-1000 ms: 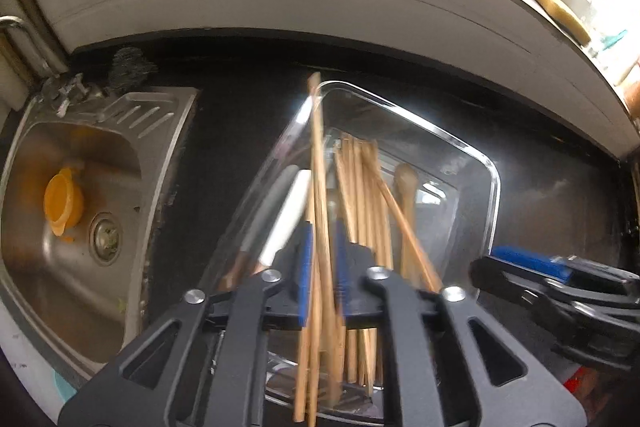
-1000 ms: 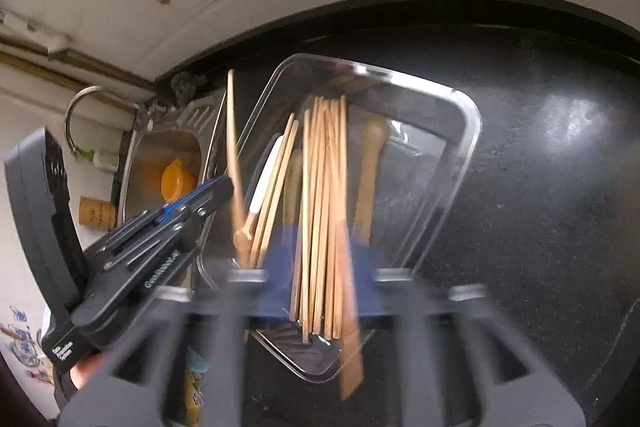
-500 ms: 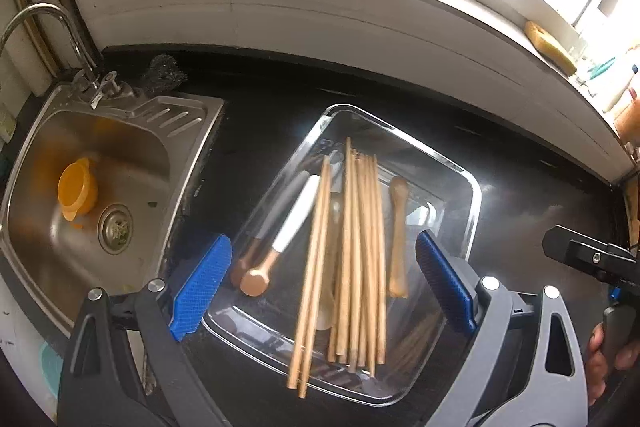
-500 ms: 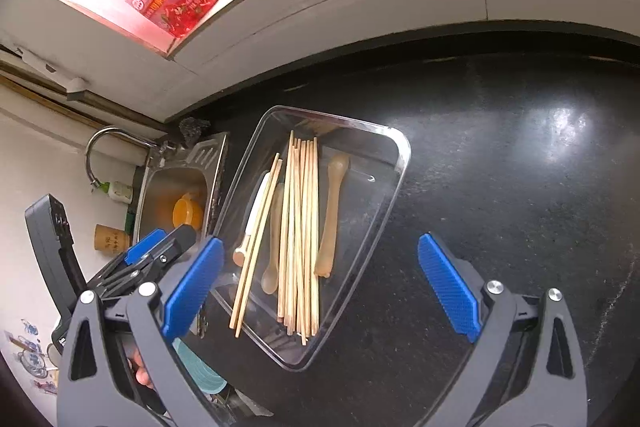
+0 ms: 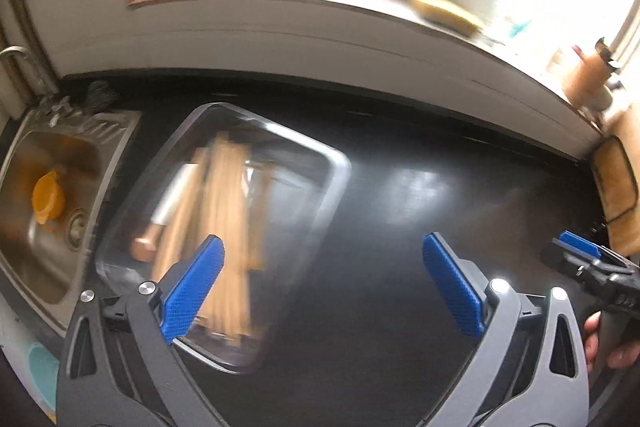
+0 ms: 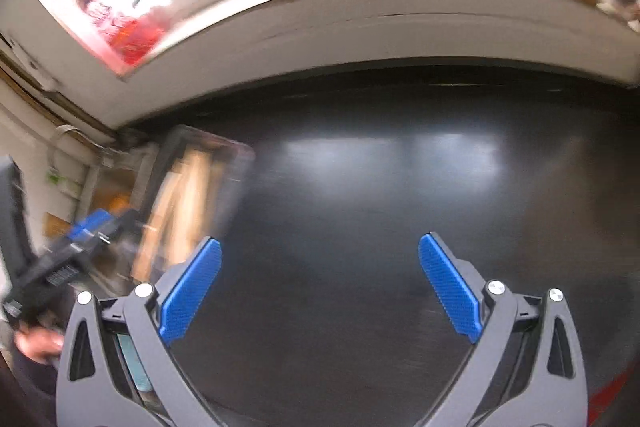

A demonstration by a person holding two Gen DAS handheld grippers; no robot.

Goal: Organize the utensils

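Chopsticks [image 5: 224, 227] lie bundled in the clear tray [image 5: 320, 211] at the counter's sink end. My left gripper [image 5: 320, 291] is opening, empty; right gripper [image 6: 320, 287] jaws apart, empty, over bare counter [image 6: 380, 187].

— Where does the tray [image 5: 320, 163] sit?
— On the countertop [image 5: 420, 235], just beside the sink [image 5: 24, 239] at its left; chopsticks [image 5: 224, 211] lie in it.
— And my claws?
— My left gripper [image 5: 322, 283] hangs over bare counter right of the tray, jaws opening with nothing between; my right gripper [image 6: 318, 283] is farther right.
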